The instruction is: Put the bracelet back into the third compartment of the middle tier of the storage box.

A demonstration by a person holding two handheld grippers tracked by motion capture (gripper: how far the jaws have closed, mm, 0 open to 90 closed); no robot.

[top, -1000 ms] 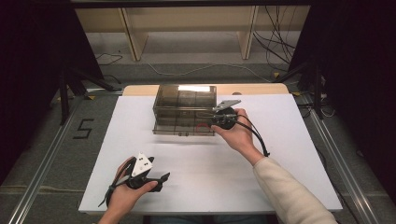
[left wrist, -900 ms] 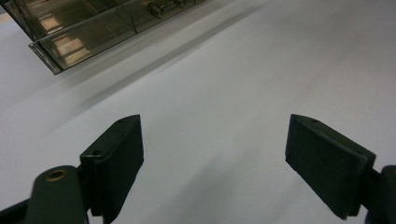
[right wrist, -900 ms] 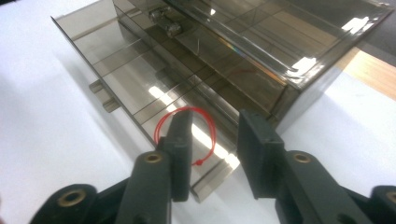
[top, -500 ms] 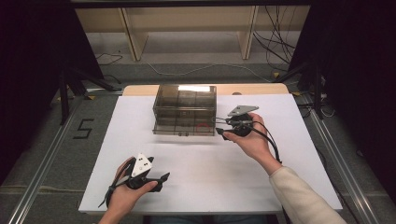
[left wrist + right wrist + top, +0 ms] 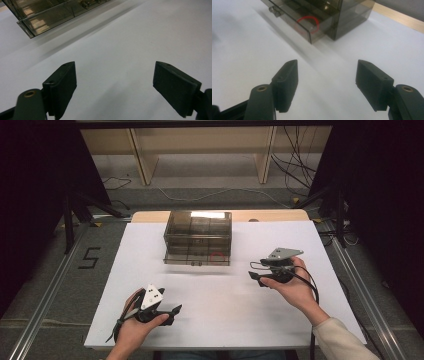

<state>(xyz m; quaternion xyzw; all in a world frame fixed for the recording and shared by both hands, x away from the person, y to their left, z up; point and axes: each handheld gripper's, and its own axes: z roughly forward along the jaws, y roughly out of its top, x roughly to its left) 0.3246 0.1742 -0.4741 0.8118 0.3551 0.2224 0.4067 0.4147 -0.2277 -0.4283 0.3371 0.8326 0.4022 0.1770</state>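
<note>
One smoky drawer box (image 5: 198, 238) stands on the white table (image 5: 220, 320), with one red ring (image 5: 309, 22) inside its bottom drawer. Two grippers: the left gripper (image 5: 113, 87) and the right gripper (image 5: 325, 82), both with jaws wide apart and empty. The box is ahead of both.

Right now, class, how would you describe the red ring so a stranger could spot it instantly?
Find the white table, then the smoky see-through drawer box at its far middle. Its bottom drawer stands slightly pulled out; the red ring lies inside, near that drawer's right end in the high view. It is the sole bright-coloured thing there.
</note>
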